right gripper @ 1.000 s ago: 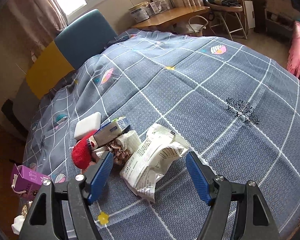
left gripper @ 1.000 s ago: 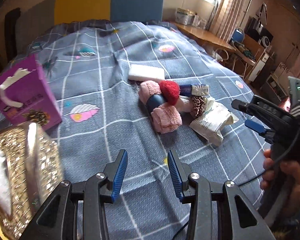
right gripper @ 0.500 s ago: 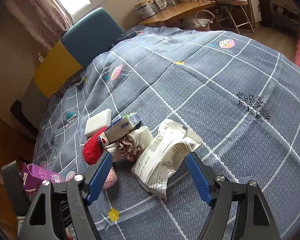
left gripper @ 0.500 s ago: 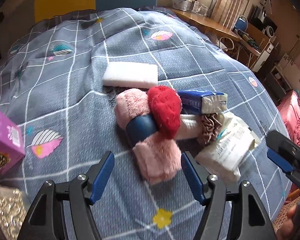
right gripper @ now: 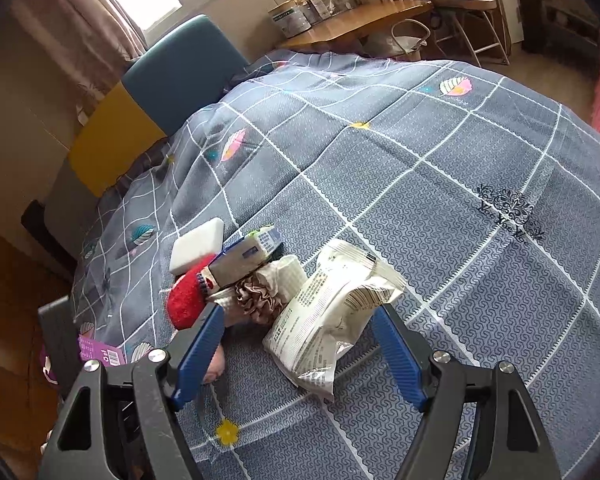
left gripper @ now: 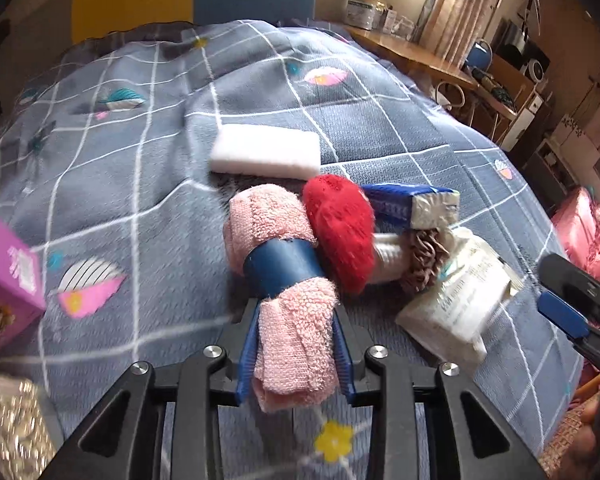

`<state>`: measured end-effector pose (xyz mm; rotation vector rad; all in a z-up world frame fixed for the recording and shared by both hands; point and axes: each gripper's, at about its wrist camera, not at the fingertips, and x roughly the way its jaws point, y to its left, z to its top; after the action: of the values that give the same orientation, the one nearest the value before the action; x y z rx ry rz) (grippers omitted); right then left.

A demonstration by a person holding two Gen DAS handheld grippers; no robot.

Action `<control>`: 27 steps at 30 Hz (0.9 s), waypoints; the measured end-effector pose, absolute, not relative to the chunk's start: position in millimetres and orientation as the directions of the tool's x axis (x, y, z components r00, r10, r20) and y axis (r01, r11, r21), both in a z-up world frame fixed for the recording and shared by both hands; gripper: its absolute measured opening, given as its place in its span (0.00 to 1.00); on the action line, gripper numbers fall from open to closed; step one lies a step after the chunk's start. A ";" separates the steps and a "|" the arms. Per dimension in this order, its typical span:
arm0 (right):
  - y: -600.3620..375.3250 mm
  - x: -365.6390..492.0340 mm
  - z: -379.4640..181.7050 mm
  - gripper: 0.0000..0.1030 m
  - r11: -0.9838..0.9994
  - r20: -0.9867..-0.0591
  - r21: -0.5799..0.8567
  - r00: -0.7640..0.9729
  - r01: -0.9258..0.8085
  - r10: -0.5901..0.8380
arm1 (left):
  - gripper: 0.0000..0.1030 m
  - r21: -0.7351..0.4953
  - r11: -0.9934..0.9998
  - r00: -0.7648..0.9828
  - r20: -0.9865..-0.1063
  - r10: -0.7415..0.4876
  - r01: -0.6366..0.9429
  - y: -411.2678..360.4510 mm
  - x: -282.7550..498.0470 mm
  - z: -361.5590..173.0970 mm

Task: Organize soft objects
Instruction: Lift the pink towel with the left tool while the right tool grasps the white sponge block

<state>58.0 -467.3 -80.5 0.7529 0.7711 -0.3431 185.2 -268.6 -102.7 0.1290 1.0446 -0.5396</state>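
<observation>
Left gripper (left gripper: 296, 344): jaws have just been closing, now pinching the near end of the pink towel roll (left gripper: 288, 280), pads pressed into the terry on both sides. The roll lies on the grey checked bedspread (left gripper: 140, 184), near edge of the pile, blue band (left gripper: 282, 266) around its middle.

Handling, my read: light, soft, squashes under the pads. An end grip will let the far half droop on lift; a hold nearer the band would be firmer. Band looks smooth and may slip.

Right gripper (right gripper: 300, 354): fingers spread wide, nothing between them, hovering just short of the white printed packet (right gripper: 332, 312). Packet looks crinkly, light, probably slippery film.

Further out: red fuzzy piece (left gripper: 340, 232) touches the roll; beyond it a brown ruffled thing (right gripper: 256, 300), a blue-and-silver pack (left gripper: 412, 204), then the white foam block (left gripper: 266, 152) farthest.

View differences: left wrist shows the grip and the purple box (left gripper: 4, 276) at near left. Right wrist hides most of the roll behind its own left finger, but shows the packet's full shape.
</observation>
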 end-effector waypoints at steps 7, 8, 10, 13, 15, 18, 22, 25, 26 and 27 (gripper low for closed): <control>-465.6 56.6 -80.1 0.75 0.696 -0.734 0.483 0.679 0.531 -0.008 | 0.32 -0.094 0.903 0.426 -0.858 -0.287 0.418 -215.6 120.7 -108.9; -464.3 56.3 -79.6 0.75 0.699 -0.734 0.482 0.679 0.528 -0.007 | 0.32 -0.068 0.906 0.427 -0.866 -0.262 0.418 -211.3 114.4 -116.3; -461.2 57.0 -78.0 0.75 0.709 -0.731 0.478 0.683 0.519 -0.006 | 0.37 -0.072 0.906 0.411 -0.874 -0.259 0.417 -205.6 112.8 -131.6; -452.9 60.1 -73.5 0.75 0.740 -0.717 0.472 0.697 0.480 0.005 | 0.39 -0.076 0.894 0.403 -0.873 -0.273 0.442 -208.7 116.3 -135.5; -443.0 64.6 -69.2 0.74 0.774 -0.702 0.466 0.711 0.429 0.029 | 0.39 -0.090 0.887 0.391 -0.874 -0.289 0.454 -209.1 119.2 -138.4; -422.9 78.1 -64.5 0.71 0.830 -0.695 0.451 0.712 0.328 0.096 | 0.39 -0.123 0.877 0.388 -0.862 -0.326 0.464 -203.3 121.6 -140.1; -396.3 110.6 -53.9 0.67 0.899 -0.719 0.377 0.683 0.224 0.132 | 0.39 -0.149 0.875 0.401 -0.844 -0.356 0.461 -198.6 117.8 -141.3; -377.4 150.2 -40.7 0.67 0.953 -0.732 0.278 0.669 0.121 0.129 | 0.39 -0.164 0.878 0.408 -0.836 -0.366 0.451 -196.8 116.8 -142.2; -370.8 164.9 -39.1 0.67 0.967 -0.741 0.246 0.655 0.061 0.147 | 0.38 -0.171 0.877 0.408 -0.834 -0.371 0.449 -195.9 117.0 -142.4; -364.1 180.7 -39.4 0.67 0.980 -0.757 0.201 0.636 0.007 0.150 | 0.38 -0.176 0.876 0.408 -0.832 -0.376 0.448 -195.1 116.4 -142.5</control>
<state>180.7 -364.1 -39.4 0.1920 0.8788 0.0820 116.4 -195.1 -142.5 0.0788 1.0272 -0.5201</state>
